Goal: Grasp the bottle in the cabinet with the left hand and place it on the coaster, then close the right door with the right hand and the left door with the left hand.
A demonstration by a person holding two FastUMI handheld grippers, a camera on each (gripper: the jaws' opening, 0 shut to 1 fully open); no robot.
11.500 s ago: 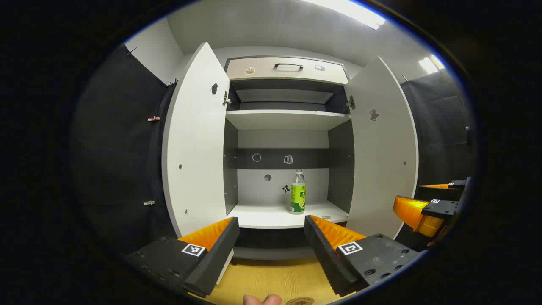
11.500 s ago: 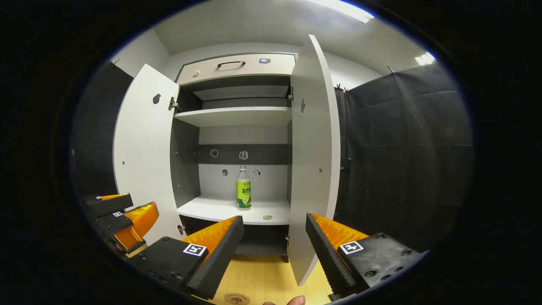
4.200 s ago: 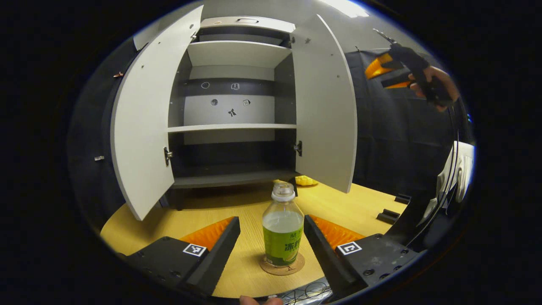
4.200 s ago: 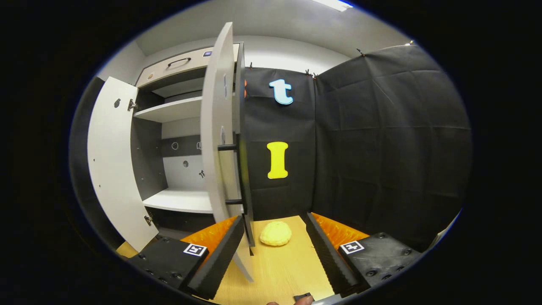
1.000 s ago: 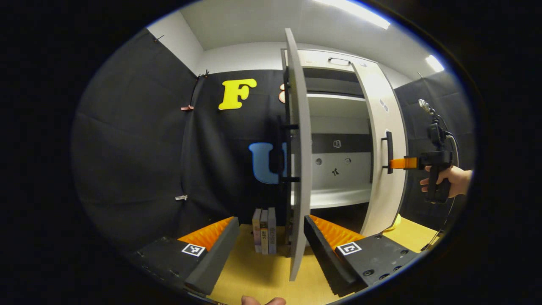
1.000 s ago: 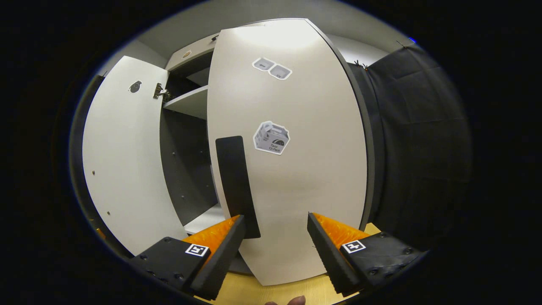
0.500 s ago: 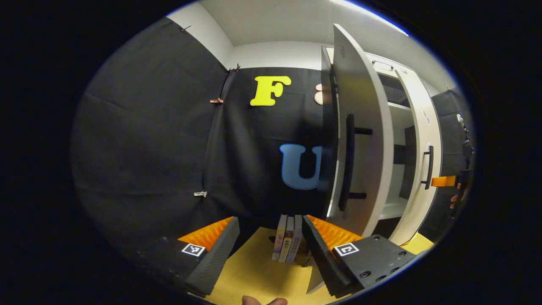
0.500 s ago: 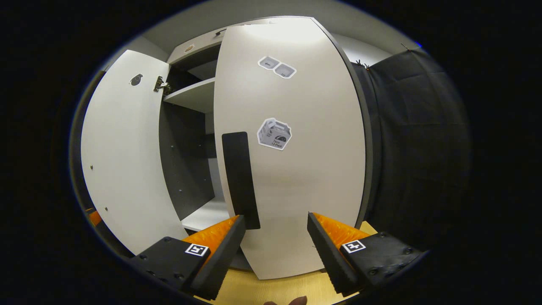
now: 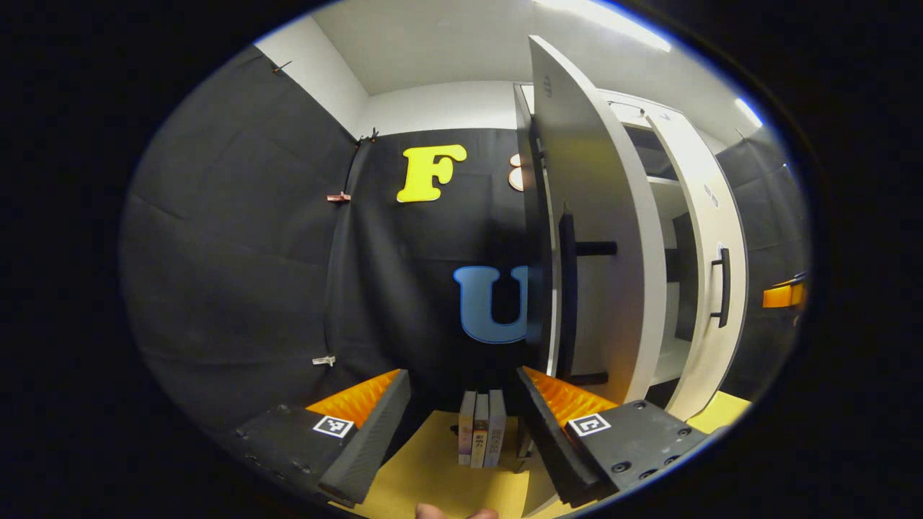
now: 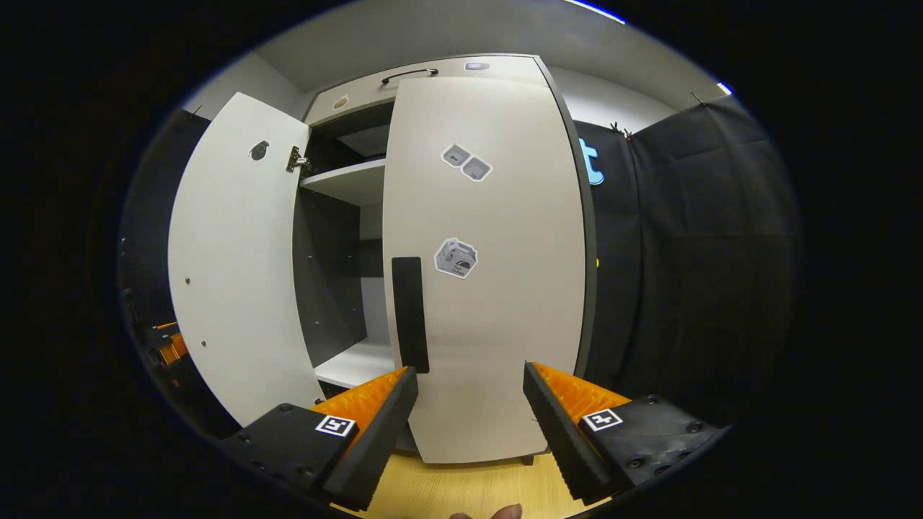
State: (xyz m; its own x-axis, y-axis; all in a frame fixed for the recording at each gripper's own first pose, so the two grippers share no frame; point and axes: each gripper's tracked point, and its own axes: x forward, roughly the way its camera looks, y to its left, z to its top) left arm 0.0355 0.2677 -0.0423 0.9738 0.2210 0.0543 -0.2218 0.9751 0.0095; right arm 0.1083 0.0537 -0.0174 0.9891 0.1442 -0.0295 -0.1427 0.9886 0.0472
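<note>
the right door (image 10: 497, 274) has swung nearly shut since a second ago; the right gripper (image 10: 469, 414) hangs open before it. the left gripper (image 9: 461, 425), fingers spread, sits behind the open left door (image 9: 606, 238), near some books (image 9: 482, 437).

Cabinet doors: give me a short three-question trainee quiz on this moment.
1. True or false: the left door stands open.
2. Beyond the left gripper stand: A) books B) a bottle C) a cup.
3. Fill in: the right gripper, facing the right door, is ___ (open/shut).
Key: 1 true; 2 A; 3 open.
</note>
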